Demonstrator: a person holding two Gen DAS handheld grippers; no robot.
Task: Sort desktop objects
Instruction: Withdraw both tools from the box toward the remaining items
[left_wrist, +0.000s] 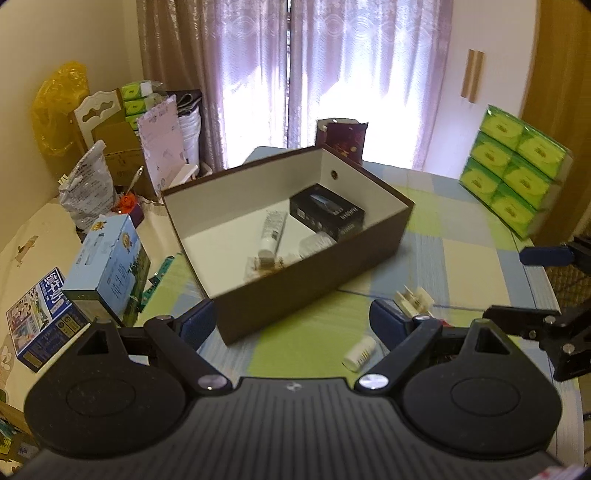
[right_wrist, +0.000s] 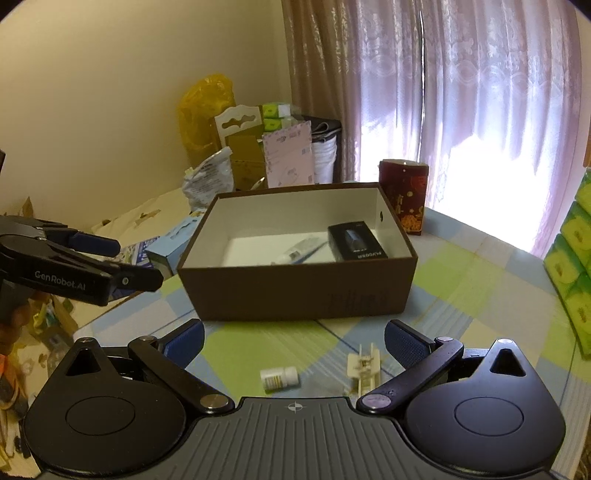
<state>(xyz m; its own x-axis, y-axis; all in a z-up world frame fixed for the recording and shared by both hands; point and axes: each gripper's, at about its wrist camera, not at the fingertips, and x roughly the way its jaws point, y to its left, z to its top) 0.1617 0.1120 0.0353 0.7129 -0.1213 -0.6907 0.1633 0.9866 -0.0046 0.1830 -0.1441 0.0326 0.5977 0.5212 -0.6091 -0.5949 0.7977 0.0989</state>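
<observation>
A brown cardboard box (left_wrist: 295, 295) (right_wrist: 295, 291) with a white inside stands on the checked tablecloth. In it lie a black carton (left_wrist: 327, 214) (right_wrist: 356, 240), a white tube (left_wrist: 271, 232) (right_wrist: 299, 251) and a clear wrapped item (left_wrist: 314, 243). In front of the box, on the cloth, lie a small white pill bottle (left_wrist: 360, 352) (right_wrist: 279, 377) and a white plastic clip (left_wrist: 413, 299) (right_wrist: 364, 363). My left gripper (left_wrist: 291, 325) (right_wrist: 136, 260) is open and empty, close to the box's near corner. My right gripper (right_wrist: 293, 339) (left_wrist: 506, 284) is open and empty, just above the bottle and clip.
A stack of green tissue packs (left_wrist: 513, 177) (right_wrist: 570, 266) lines the table's right side. A dark red carton (left_wrist: 341, 138) (right_wrist: 404, 195) stands behind the box. Blue milk cartons (left_wrist: 107, 266), bags and cardboard crowd the left. Bare cloth (left_wrist: 461, 258) lies right of the box.
</observation>
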